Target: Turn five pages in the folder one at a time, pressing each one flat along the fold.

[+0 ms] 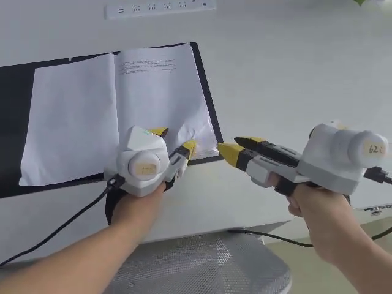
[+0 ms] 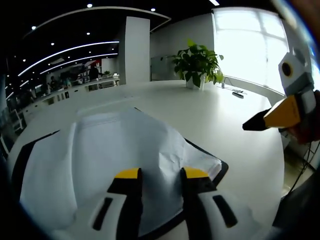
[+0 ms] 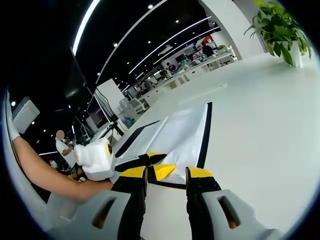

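Upper left of the head view, the folder [image 1: 13, 86] lies open on the white tabletop [image 1: 294, 73], with its black cover showing around two white sheets. The left page [image 1: 70, 116] lies flat. The right page [image 1: 156, 92] carries a few lines of print near its top, too small for me to read, and is rumpled at its lower right corner.

My left tool [image 1: 175, 138] sits at that corner, low in the middle of the frame, with its yellow-tipped jaws spread. In the left gripper view the creased corner of paper lies between and beneath the two jaws, and the folder's black edge is just past it. I cannot tell whether either jaw touches the sheet.

My right tool [image 1: 237, 147] is just right of the folder's lower right corner, over bare tabletop, pointing left toward the left tool. Its jaws are parted and hold nothing. The two tools are near each other but apart.

A black cable [image 1: 61, 228] runs from the left tool toward the lower left of the frame. A power strip [image 1: 159, 7] sits at the top edge and a grey mesh chair [image 1: 202, 266] at the bottom. A potted plant [image 2: 197, 62] stands far back on the tabletop in the left gripper view.
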The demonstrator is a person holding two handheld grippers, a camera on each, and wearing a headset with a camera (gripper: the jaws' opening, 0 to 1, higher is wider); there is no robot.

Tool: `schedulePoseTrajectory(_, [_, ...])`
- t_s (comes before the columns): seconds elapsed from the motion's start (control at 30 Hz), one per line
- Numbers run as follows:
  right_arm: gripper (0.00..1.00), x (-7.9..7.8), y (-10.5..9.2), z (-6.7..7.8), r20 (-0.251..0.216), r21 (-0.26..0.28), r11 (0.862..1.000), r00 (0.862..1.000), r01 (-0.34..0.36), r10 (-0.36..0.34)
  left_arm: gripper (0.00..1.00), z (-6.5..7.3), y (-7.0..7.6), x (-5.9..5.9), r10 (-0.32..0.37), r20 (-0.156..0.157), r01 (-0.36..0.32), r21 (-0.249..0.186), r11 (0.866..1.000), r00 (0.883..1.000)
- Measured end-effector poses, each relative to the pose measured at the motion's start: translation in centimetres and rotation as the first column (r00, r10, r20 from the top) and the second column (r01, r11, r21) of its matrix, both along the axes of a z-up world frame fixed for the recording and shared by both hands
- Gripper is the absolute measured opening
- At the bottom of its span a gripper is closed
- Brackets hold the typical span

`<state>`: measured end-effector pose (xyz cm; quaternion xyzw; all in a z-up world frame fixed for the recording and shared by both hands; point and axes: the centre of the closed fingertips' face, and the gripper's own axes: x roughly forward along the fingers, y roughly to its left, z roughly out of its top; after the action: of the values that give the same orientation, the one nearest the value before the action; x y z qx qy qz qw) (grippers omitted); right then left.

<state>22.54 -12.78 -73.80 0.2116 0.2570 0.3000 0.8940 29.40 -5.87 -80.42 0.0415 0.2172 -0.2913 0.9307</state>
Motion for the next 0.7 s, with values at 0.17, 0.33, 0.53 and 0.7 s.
schedulePoseTrajectory(0.17, [0.29,0.4,0.7,-0.4,-0.005,-0.007,1.000,1.000,-0.015,0.015,0.25,0.1,0.3,0.2,-0.002,-0.007,0.002,-0.014,1.000,1.000])
schedulePoseTrajectory(0.33, [0.28,2.0,1.6,-1.0,-0.005,-0.016,0.999,1.000,-0.029,0.029,0.24,0.1,0.3,0.1,-0.009,-0.006,0.009,-0.015,1.000,1.000])
schedulePoseTrajectory(0.53, [0.27,5.5,2.2,-2.8,-0.033,-0.007,1.000,0.999,-0.029,0.028,0.25,0.1,0.3,0.2,-0.009,-0.001,0.009,-0.017,1.000,1.000])
schedulePoseTrajectory(0.7, [0.26,7.5,2.2,-3.6,-0.057,0.006,1.000,0.998,-0.011,0.011,0.25,0.0,0.2,0.2,-0.009,0.001,0.009,-0.014,1.000,1.000])
